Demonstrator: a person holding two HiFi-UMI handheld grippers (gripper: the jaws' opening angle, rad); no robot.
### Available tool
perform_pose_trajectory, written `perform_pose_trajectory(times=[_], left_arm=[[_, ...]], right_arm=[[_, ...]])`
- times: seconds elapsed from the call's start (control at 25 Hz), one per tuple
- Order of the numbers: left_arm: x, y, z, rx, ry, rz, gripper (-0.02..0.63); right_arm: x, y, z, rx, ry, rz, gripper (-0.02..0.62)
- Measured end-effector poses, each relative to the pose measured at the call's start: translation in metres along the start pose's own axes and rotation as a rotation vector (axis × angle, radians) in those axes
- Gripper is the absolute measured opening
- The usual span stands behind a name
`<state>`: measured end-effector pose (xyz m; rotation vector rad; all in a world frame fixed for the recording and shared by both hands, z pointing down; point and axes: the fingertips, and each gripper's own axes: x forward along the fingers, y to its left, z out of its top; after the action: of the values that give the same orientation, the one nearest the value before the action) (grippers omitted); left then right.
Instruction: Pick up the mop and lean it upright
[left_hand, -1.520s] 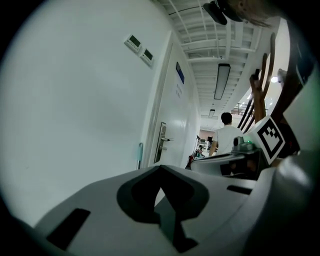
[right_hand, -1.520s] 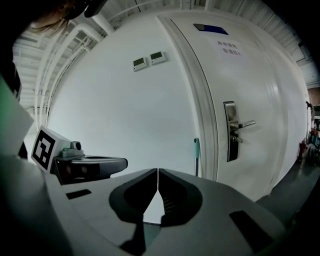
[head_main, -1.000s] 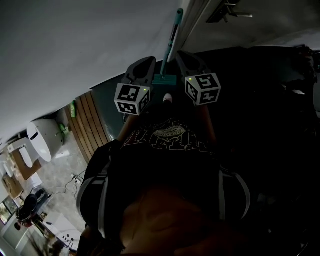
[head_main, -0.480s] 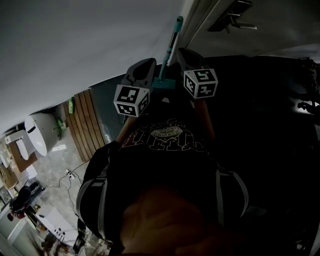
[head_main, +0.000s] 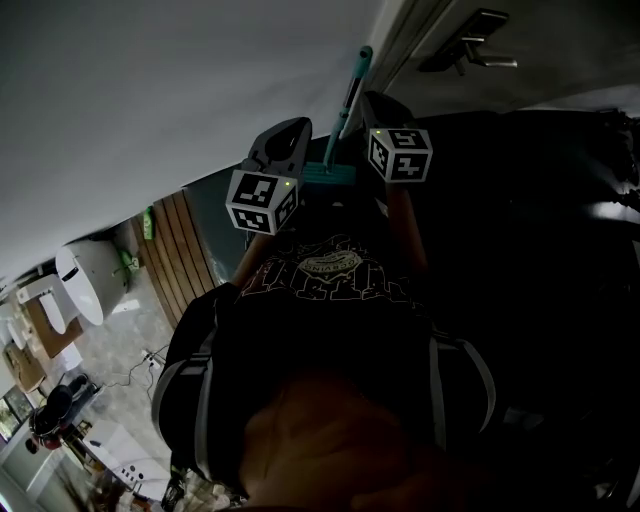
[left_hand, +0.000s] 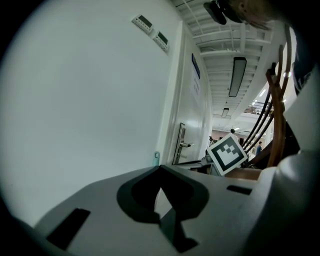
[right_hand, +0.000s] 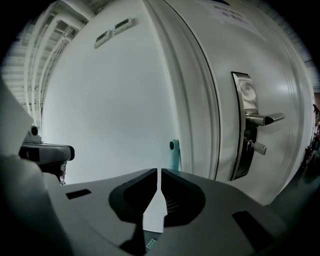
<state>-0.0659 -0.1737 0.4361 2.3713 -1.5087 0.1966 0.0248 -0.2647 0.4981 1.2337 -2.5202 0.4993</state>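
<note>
The mop's teal handle (head_main: 350, 95) stands upright against the white wall beside the door frame, its teal bracket (head_main: 330, 175) low between my two grippers. The handle's top end shows in the right gripper view (right_hand: 174, 155) and in the left gripper view (left_hand: 156, 158), beyond the jaws in both. My left gripper (head_main: 290, 130) is left of the pole and my right gripper (head_main: 378, 105) is right of it. Both are clear of the mop. The left gripper (left_hand: 160, 167) is shut with nothing in it. The right gripper (right_hand: 159, 171) is also shut and empty.
A white door with a metal lever handle (right_hand: 252, 120) stands right of the mop. The plain white wall (head_main: 150, 90) fills the left. Below lie wooden slats (head_main: 175, 250) and a white appliance (head_main: 85, 280). A corridor with people (left_hand: 235, 135) opens far off.
The right gripper has risen a little beside the pole. The left gripper has barely moved, and the mop stays leaning on the wall.
</note>
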Motion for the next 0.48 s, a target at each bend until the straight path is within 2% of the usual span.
perform_pose_trajectory(times=[0.48], left_arm=[[0.001, 0.035, 0.004, -0.009, 0.010, -0.016, 0.048]], right_arm=[[0.046, -0.020, 0.000, 0.084, -0.006, -0.098, 0.023]])
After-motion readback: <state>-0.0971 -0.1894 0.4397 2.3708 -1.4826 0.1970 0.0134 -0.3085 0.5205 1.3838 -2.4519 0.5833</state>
